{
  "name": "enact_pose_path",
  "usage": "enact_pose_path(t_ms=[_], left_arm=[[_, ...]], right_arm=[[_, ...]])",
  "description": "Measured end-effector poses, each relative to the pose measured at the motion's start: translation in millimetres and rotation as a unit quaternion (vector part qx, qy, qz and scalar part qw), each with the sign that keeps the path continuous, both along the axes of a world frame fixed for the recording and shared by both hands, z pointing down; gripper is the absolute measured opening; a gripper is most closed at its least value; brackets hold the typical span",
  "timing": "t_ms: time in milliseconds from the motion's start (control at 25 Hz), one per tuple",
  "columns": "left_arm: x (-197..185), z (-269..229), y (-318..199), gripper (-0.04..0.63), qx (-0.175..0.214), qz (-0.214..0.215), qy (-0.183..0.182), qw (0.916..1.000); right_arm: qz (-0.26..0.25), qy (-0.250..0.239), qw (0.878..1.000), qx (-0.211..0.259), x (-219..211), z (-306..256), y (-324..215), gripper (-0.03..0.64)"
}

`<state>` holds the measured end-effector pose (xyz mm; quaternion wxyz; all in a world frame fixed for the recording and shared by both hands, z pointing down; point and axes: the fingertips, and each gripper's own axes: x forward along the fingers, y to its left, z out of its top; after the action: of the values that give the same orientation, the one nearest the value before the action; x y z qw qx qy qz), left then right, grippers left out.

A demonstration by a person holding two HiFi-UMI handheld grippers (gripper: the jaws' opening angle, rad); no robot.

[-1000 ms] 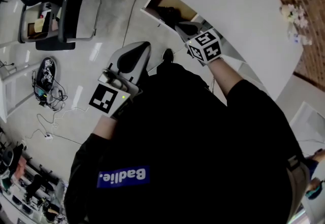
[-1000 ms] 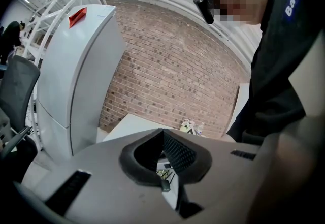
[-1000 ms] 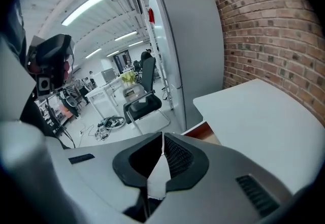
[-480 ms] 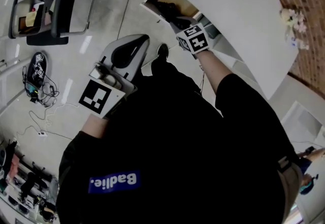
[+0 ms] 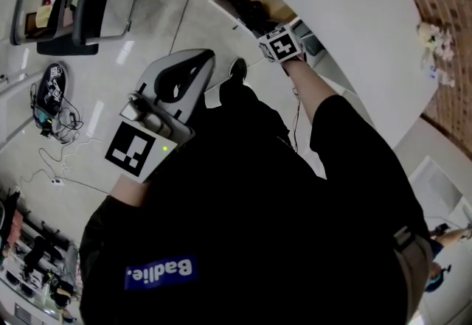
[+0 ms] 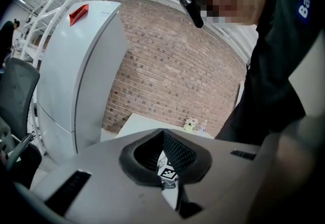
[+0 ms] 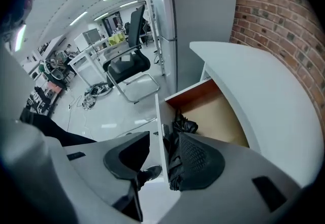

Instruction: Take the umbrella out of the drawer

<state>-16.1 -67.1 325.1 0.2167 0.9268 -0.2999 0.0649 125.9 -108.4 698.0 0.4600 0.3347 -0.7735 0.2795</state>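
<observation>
Pale floor (image 5: 147, 7) spreads beside a white desk (image 5: 354, 7) whose drawer (image 7: 223, 116) stands open. A black folded umbrella (image 7: 184, 125) lies inside, against the drawer's front panel (image 7: 161, 114). The right gripper (image 7: 161, 147) points down over that panel. Its jaws have just been opening and straddle the panel, one outside, one beside the umbrella, gripping nothing. The left gripper (image 6: 163, 136) is held aside, jaws closed and empty.

The right arm (image 5: 324, 117) stretches forward, its right tongs (image 7: 162, 159) tipped steeply down. Their jaws have just been opening and stand apart, with the drawer front (image 7: 160, 116) between them. The left tongs (image 6: 163, 139) sit close to the body, about level, tips together and empty.
</observation>
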Motion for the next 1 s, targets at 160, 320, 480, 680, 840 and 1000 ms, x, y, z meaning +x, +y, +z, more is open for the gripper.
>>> enact_pose_path(t_ms=[160, 320, 480, 680, 840, 1000], left_arm=[[4, 7, -2, 0.002, -0.009, 0.000, -0.003, 1.0000], [2, 17, -6, 0.002, -0.020, -0.003, -0.015, 0.9997], [3, 23, -14, 0.002, -0.019, -0.007, -0.021, 0.9996], [3, 33, -25, 0.002, -0.021, -0.013, -0.024, 0.9994], [7, 40, -29, 0.002, -0.024, -0.014, -0.028, 0.9992], [6, 48, -33, 0.002, -0.030, -0.017, -0.033, 0.9989]], right_arm=[[0.018, 0.006, 1.000, -0.021, 9, 27, -8, 0.204], [0.044, 0.019, 0.998, -0.037, 20, 57, -22, 0.226], [0.065, 0.027, 0.995, -0.063, 33, 83, -26, 0.239], [0.050, 0.041, 0.995, -0.079, 35, 109, -35, 0.247], [0.029, 0.033, 0.993, -0.106, 31, 133, -34, 0.253], [0.022, 0.048, 0.989, -0.140, 37, 154, -32, 0.261]])
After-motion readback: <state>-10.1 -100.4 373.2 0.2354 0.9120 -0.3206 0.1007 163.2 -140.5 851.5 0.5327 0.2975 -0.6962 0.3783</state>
